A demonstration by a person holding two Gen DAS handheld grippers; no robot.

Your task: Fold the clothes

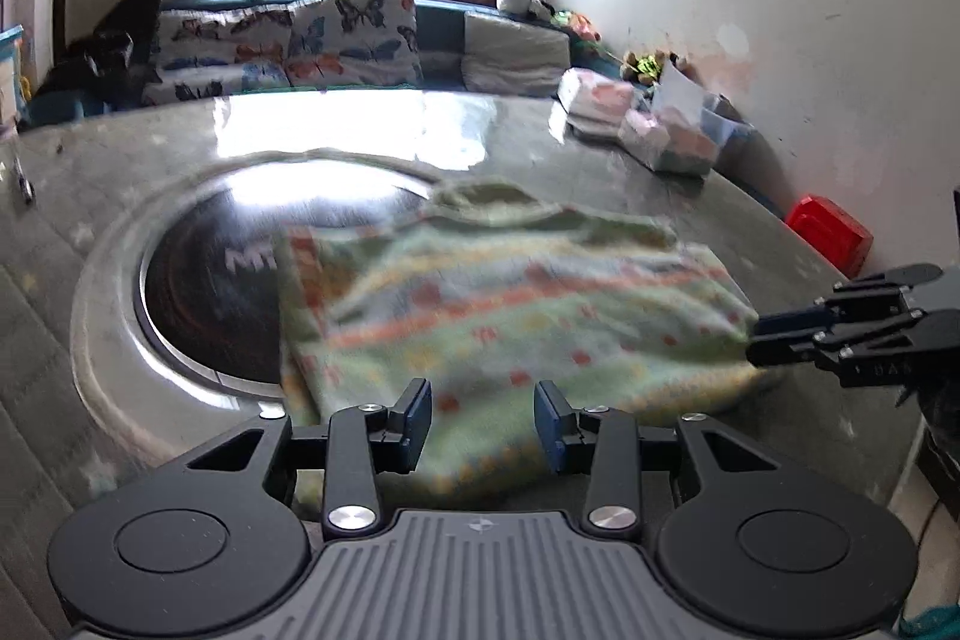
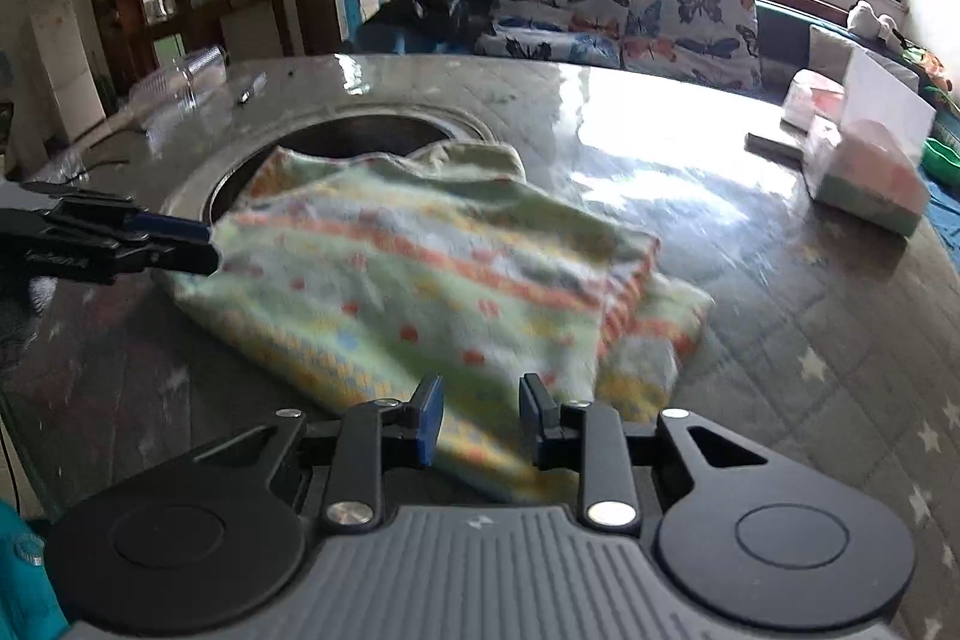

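Observation:
A pale green knit garment point(image 1: 510, 304) with orange, yellow and red bands lies folded on the round grey table point(image 1: 360, 118), partly over the dark inset cooktop point(image 1: 198, 292). My left gripper point(image 1: 483, 421) is open, and the garment's near edge sits between its blue pads. The right gripper point(image 1: 755, 340) reaches in from the right, its tips at the garment's right edge. In the right wrist view, the right gripper point(image 2: 480, 421) is open over the garment point(image 2: 420, 280) at its near corner. The left gripper point(image 2: 207, 244) touches the cloth's left edge there.
A clear box and wrapped packs point(image 1: 678, 136) stand at the table's far right, also seen as the box point(image 2: 864, 166). A red object point(image 1: 831, 232) sits by the wall. Butterfly cushions point(image 2: 690, 22) line the sofa behind. Clear plastic containers point(image 2: 180, 82) sit at the far left.

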